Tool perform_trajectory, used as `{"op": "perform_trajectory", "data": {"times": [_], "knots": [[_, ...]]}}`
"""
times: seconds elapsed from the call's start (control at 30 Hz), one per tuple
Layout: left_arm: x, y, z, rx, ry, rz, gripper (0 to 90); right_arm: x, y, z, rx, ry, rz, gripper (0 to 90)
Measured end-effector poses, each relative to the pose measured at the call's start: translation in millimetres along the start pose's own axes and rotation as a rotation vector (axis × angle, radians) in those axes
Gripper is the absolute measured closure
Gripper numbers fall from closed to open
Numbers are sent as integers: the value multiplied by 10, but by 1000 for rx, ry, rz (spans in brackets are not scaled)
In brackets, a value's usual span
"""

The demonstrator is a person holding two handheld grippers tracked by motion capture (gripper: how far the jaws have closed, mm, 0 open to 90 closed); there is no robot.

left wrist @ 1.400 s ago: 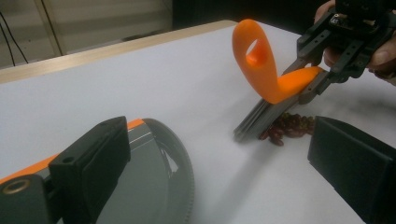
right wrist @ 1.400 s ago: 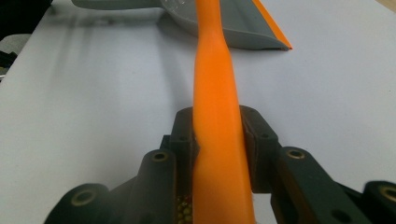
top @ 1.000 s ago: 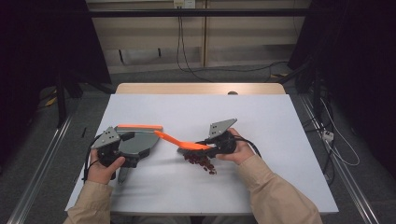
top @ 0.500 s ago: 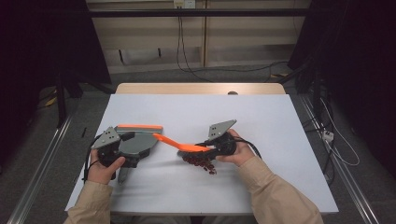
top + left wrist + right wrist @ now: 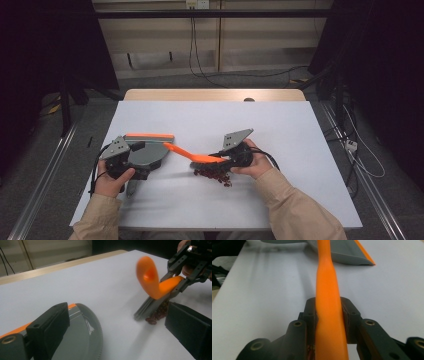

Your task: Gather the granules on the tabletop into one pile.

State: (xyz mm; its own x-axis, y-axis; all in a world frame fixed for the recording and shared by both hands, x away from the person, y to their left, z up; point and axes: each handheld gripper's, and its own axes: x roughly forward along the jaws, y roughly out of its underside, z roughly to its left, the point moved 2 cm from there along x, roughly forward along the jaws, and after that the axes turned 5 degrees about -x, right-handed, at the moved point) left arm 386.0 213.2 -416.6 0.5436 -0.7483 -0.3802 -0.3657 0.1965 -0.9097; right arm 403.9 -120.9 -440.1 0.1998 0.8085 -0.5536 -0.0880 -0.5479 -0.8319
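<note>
Orange brush handle (image 5: pixel 186 152) is what catches the eye: it's pinched btwn the jaws of the right hand-held gripper (image 5: pixel 220 159), and in the right gripper view the two black jaws are pressed tight on either side of that handle (image 5: pixel 329 312), which runs straight up & away toward the grey dustpan (image 5: pixel 342 250). Right hand (image 5: pixel 254 164) sits just right of centre on the white desk (image 5: pixel 300 150), forearm in a tan sleeve (image 5: pixel 295 210) coming in from the bottom edge at a slant, wrist turned so the gripper points left. Brush is tilted, handle end raised toward the dustpan, grey bristles (image 5: pixel 150 308) down against a small heap of dark red beans (image 5: pixel 212 174) on the desk; from the left gripper view the bristles touch the near edge of that heap (image 5: pixel 158 313). Left hand (image 5: pixel 111 181) is low at the left, wrapped round the left hand-held gripper (image 5: pixel 131 150), forearm nearly straight up from the bottom edge. That gripper sits at the dustpan (image 5: pixel 150 152); one jaw lies over the pan's grey surface, the other well off to the side, so they look spread, tho whether they grip the pan's handle I can't tell. Pan's orange edge (image 5: pixel 149 135) faces away from the person, and the pan sits left of the beans, apart from them.
</note>
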Motion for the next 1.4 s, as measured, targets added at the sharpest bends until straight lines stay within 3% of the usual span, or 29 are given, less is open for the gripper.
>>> {"op": "perform_trajectory", "data": {"times": [0.47,0.83,1.03,1.2,1.27,1.4], "knots": [[1,0,6,0,-1,0,58,-66,-16,-163,62,45,-64,710],[-2,-2,-2,2,0,-2,58,-252,-79,-76,93,76,-105,710],[-8,-5,-9,6,0,-2,58,-274,-93,167,90,-9,-128,710],[1,-4,-17,-1,0,-1,58,-210,14,336,94,-73,-128,710],[8,-2,-19,1,0,1,58,-161,72,356,101,-97,-115,710],[6,-3,-19,-1,1,-2,58,-96,135,296,125,-93,-126,710]]}}
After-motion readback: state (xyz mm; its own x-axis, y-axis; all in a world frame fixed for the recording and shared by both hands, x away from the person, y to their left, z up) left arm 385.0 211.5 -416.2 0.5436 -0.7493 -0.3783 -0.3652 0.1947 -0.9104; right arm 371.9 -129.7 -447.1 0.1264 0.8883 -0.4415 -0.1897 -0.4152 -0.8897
